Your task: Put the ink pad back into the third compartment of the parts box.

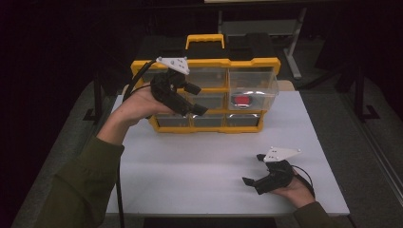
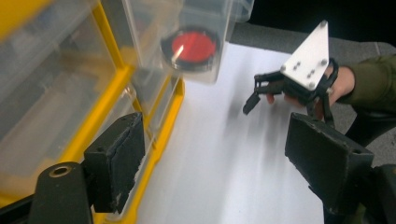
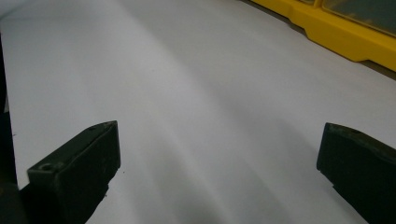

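1. Up close, the white table [image 1: 199, 156] looks flat and smooth, and the room around it is dark.
2. One yellow organizer box [image 1: 209, 90] stands at the back. One clear drawer [image 1: 252, 92] sticks out on its right side, with one round red thing [image 1: 242, 100] inside.
3. Two black grippers: the left gripper [image 1: 196, 98] is in front of the box, jaws apart, holding nothing. The right gripper [image 1: 254, 169] rests low near the table's front right, jaws wide apart.

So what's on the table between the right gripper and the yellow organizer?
Nothing: in the high view, bare white table separates right gripper from organizer.
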Demonstrator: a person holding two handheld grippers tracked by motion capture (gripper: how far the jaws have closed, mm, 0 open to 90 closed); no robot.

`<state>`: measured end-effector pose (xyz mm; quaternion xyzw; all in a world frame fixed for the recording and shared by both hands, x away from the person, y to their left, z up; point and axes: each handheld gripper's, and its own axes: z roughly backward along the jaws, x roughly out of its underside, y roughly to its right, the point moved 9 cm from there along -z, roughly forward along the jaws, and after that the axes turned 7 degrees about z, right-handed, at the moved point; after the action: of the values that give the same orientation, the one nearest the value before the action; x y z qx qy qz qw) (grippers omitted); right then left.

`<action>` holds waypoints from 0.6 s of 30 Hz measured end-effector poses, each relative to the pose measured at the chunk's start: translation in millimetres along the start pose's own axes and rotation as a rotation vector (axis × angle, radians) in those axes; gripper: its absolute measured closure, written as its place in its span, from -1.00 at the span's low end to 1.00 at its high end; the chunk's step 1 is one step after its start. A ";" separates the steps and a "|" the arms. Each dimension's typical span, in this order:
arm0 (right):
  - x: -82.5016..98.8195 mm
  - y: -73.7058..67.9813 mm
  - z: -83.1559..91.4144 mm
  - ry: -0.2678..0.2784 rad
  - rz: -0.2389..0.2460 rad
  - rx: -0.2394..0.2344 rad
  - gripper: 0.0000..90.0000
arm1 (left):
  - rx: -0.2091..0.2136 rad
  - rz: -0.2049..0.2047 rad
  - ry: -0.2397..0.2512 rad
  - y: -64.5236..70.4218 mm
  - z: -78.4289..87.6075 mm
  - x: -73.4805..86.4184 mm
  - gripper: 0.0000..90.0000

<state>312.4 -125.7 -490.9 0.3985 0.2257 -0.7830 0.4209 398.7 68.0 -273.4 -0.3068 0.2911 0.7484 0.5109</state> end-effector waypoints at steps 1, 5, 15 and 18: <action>0.0 -0.1 -0.1 0.000 0.000 0.000 -1.00 | -0.001 0.002 -0.001 0.0 -0.4 4.1 -0.56; 0.3 -0.2 -0.7 -0.003 0.000 -0.001 -1.00 | -0.007 0.018 0.001 -0.5 -1.8 19.4 -0.58; 0.2 -0.5 -0.8 -0.002 0.000 -0.002 -1.00 | -0.031 0.032 -0.004 -0.6 -7.9 53.3 -0.65; 0.5 -0.4 -1.1 -0.004 0.000 -0.002 -1.00 | -0.040 0.039 0.003 -0.3 -10.7 62.6 -0.67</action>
<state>312.4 -125.0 -492.0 0.3966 0.2255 -0.7835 0.4218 382.5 96.8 -327.7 -0.3124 0.2827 0.7635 0.4894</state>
